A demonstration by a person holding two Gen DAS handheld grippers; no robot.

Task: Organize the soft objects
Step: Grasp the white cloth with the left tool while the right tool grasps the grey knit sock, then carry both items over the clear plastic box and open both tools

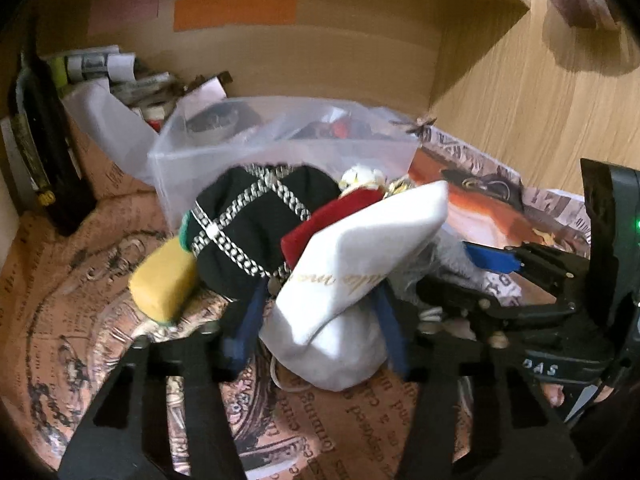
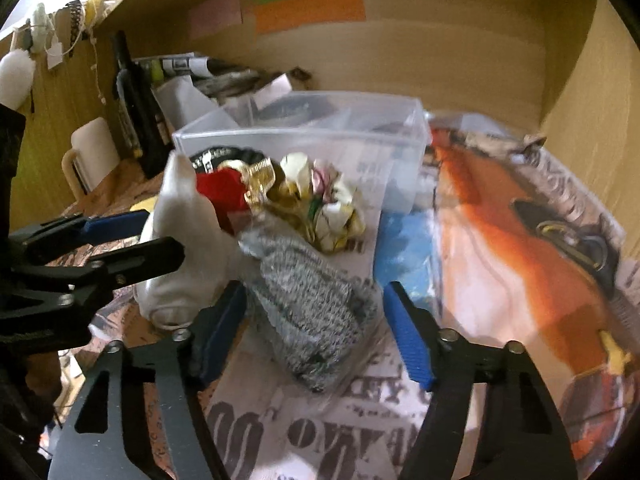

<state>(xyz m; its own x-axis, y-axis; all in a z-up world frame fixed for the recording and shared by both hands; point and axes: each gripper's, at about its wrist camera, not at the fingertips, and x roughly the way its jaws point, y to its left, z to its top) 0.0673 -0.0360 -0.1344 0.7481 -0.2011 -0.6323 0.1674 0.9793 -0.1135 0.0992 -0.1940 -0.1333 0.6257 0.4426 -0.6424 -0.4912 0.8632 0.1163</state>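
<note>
- Apparently mid-pick: both grippers sat at the pile of soft items on the paper-lined shelf floor (image 2: 320,432), just in front of the clear plastic bin (image 2: 304,136).
- Left gripper (image 1: 316,328) straddled the white cloth pouch (image 1: 352,280); blue pads on either side of it, close to the cloth, but firm contact or not — can't tell. Pouch leaned tilted over the black chain-pattern bag (image 1: 256,220), w/ a red piece (image 1: 320,220) tucked between them.
- Right gripper (image 2: 316,332) was open, jaws wide around the grey knit item (image 2: 308,308), which seemed to be inside a clear wrap; pads clear of it on both sides.
- Yellow sponge (image 1: 164,284) lay touching the black bag's left end, toward the shelf's left side.
- Gold/floral bundle (image 2: 316,204) rested against the bin's front wall, behind the grey knit.
- Judgement: grasp stage, nothing lifted yet. Next move prob. calls for closing on the grey knit and pouch, then carrying them up over the bin's front wall; soft stuff could snag neighbours, esp. the red piece.
</note>
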